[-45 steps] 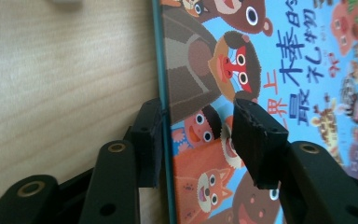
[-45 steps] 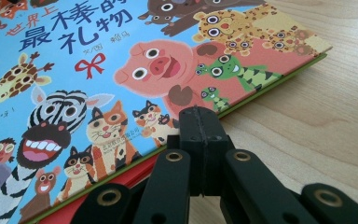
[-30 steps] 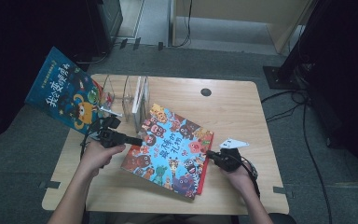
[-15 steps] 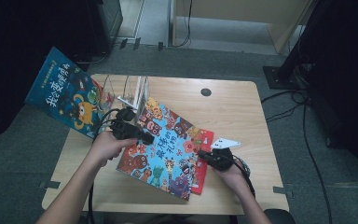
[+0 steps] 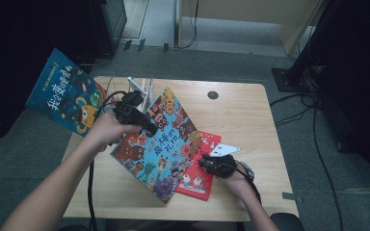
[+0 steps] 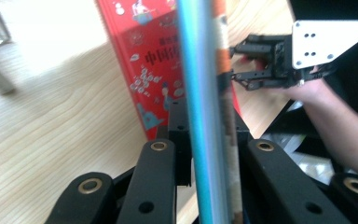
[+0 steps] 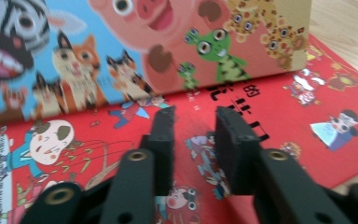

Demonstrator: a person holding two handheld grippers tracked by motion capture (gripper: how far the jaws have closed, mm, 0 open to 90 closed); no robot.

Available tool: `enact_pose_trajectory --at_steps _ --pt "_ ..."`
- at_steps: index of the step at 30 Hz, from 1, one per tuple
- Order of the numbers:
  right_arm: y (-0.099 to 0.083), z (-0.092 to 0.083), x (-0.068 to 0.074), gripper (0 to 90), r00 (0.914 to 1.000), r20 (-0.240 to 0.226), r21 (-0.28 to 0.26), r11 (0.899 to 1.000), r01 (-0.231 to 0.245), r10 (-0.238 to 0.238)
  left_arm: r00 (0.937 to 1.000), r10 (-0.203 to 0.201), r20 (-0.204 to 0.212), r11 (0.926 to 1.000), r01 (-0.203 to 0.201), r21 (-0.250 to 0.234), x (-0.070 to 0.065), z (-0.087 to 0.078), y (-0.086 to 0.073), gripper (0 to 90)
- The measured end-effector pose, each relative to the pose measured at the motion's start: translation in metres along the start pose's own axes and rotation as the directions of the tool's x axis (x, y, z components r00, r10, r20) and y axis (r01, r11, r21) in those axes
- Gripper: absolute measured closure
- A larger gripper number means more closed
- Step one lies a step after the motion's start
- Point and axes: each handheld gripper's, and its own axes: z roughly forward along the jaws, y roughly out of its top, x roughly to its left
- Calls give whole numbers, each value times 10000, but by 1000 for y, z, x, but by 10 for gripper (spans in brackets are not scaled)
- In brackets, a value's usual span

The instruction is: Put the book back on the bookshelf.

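A blue picture book with cartoon animals (image 5: 164, 144) stands tilted, its left edge raised off the table. My left gripper (image 5: 149, 127) is shut on that raised edge; its jaws have just been closing, and in the left gripper view (image 6: 209, 135) the book (image 6: 205, 70) runs edge-on between them. A red book (image 5: 197, 178) lies flat beneath it. My right gripper (image 5: 204, 162) hovers over the red book (image 7: 284, 121); its jaws (image 7: 193, 116) have just been opening and stand apart with nothing between them. The animal book (image 7: 121, 56) rises just beyond them.
A second blue book (image 5: 62, 96) leans at the table's far left corner beside a clear wire rack (image 5: 142, 86). The wooden table (image 5: 241, 115) has a small black grommet (image 5: 213, 95). Cables trail over the floor at right.
My left gripper has risen with the animal book's left edge, tilting the book up and uncovering more of the red book. The right gripper's jaws have parted near the book's right edge.
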Motion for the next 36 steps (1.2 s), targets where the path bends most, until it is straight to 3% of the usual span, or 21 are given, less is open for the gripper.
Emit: enact_pose_trajectory --at_steps 4,7,10,11,13,15,18,20,22,24,28,31,36 --pt "-1 1 3 566 9997 -67 -52 9997 229 -230 9941 449 -988 9983 -411 403 -14 -12 5 816" --pt "-1 2 5 550 9994 -23 -65 9994 344 -344 9823 897 -1645 9940 -778 774 -25 -19 5 820" --pt "-1 2 5 547 9994 -20 -65 9994 347 -347 9647 1370 -2249 9875 -1152 1075 -36 -26 2 820" --pt "-1 2 5 547 9993 -11 -81 9993 372 -372 9615 1411 -2356 9873 -1192 1050 -37 -28 1 820" --pt "-1 2 5 546 9993 -27 -88 9992 384 -385 9646 1340 -2269 9880 -1125 1054 -36 -33 -5 820" --pt "-1 3 5 546 9993 -26 -97 9992 382 -382 9761 1114 -1868 9913 -958 904 -30 -41 -13 820" --pt "-1 3 5 546 9993 -16 -98 9992 379 -379 9881 712 -1363 9967 -653 474 -21 -55 -27 820" --pt "-1 3 5 546 9992 -15 -97 9992 391 -391 9911 477 -1243 9986 -444 297 -16 -63 -36 820" --pt "-1 3 4 548 9992 -34 -87 9992 394 -395 9900 189 -1401 9998 -173 126 -13 -72 -48 820" --pt "-1 2 4 553 9991 -76 -93 9991 409 -410 9871 155 -1592 9998 -166 -52 -10 -83 -59 819" --pt "-1 3 4 548 9991 -66 -142 9990 426 -427 9892 -509 -1373 9977 443 -508 5 -104 -84 820" --pt "-1 4 4 527 9989 -58 -196 9987 466 -467 9888 -759 -1284 9941 650 -865 14 -117 -99 819" --pt "-1 5 3 525 9986 -131 -210 9985 510 -513 9822 -1438 -1209 9825 1271 -1362 27 -133 -121 819"
